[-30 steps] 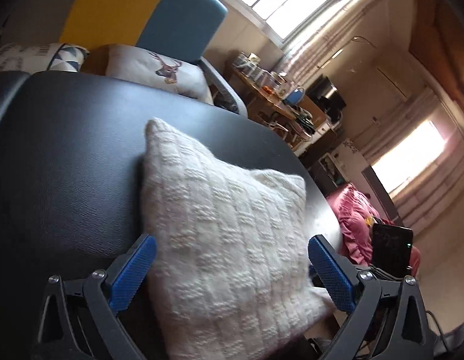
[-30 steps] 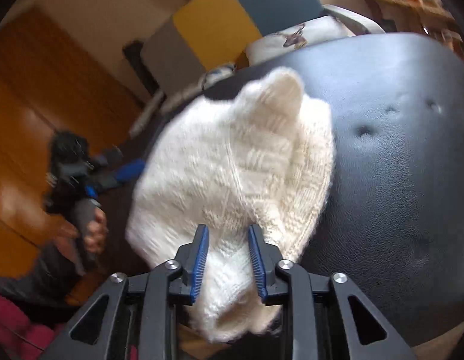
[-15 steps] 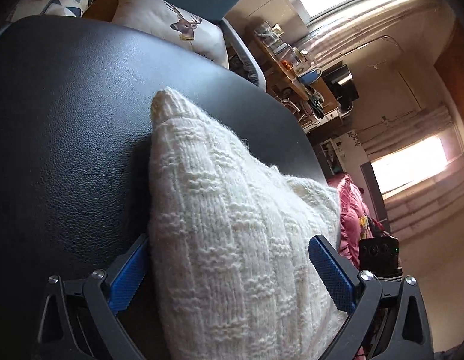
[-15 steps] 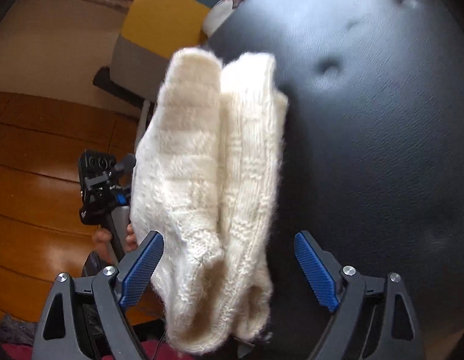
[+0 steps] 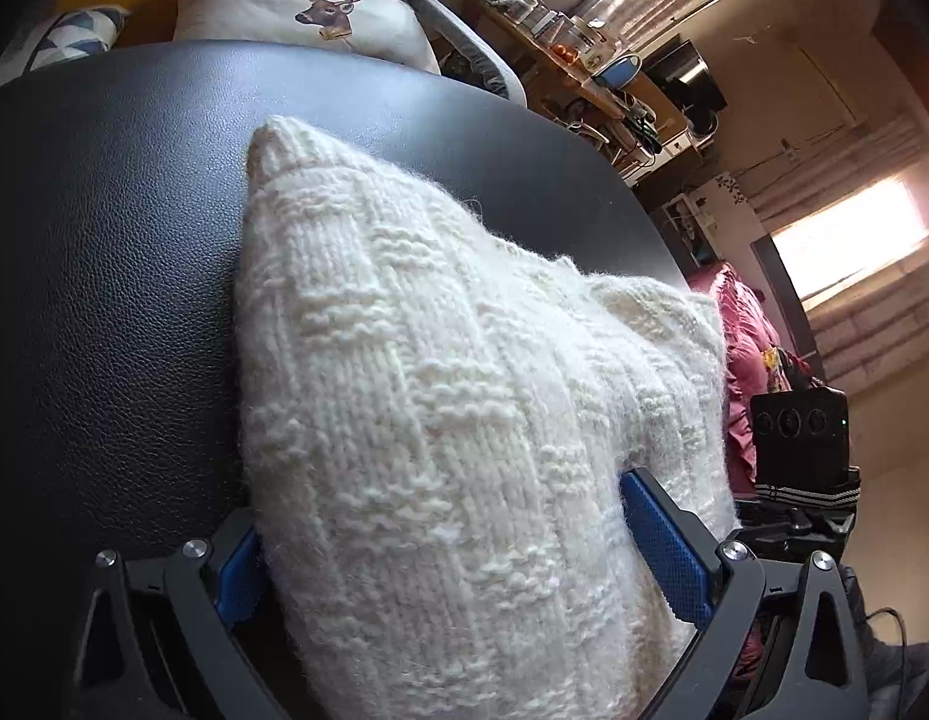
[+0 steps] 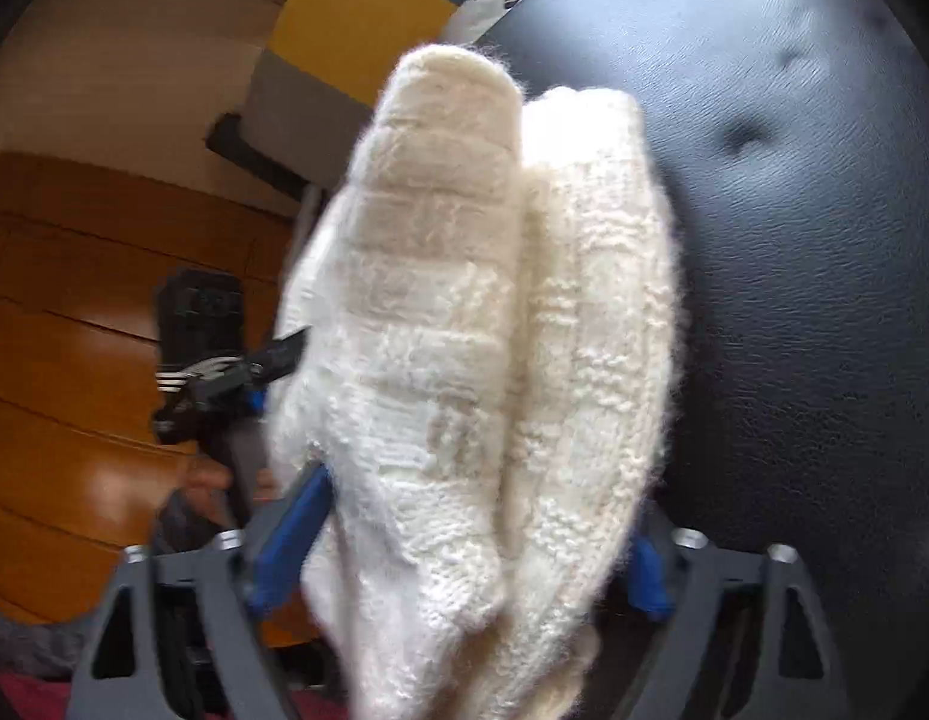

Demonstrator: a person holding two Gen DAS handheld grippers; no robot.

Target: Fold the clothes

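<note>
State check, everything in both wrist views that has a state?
white knit sweater: folded into a thick bundle, lying on the black leather top.
left gripper: wide, astride the sweater, jaws just closing; grip unclear.
right gripper: jaws just closing, pads pressed into the sweater's end.
deer cushion: propped behind the leather top, untouched.

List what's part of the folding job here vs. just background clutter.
Job:
- white knit garment, folded, lying on the black padded surface
- left gripper, jaws closing, garment between them
- right gripper, jaws closing round the garment's end

Lying about:
- deer-print cushion
- triangle-print cushion
- cluttered wooden shelf
- pink cloth
</note>
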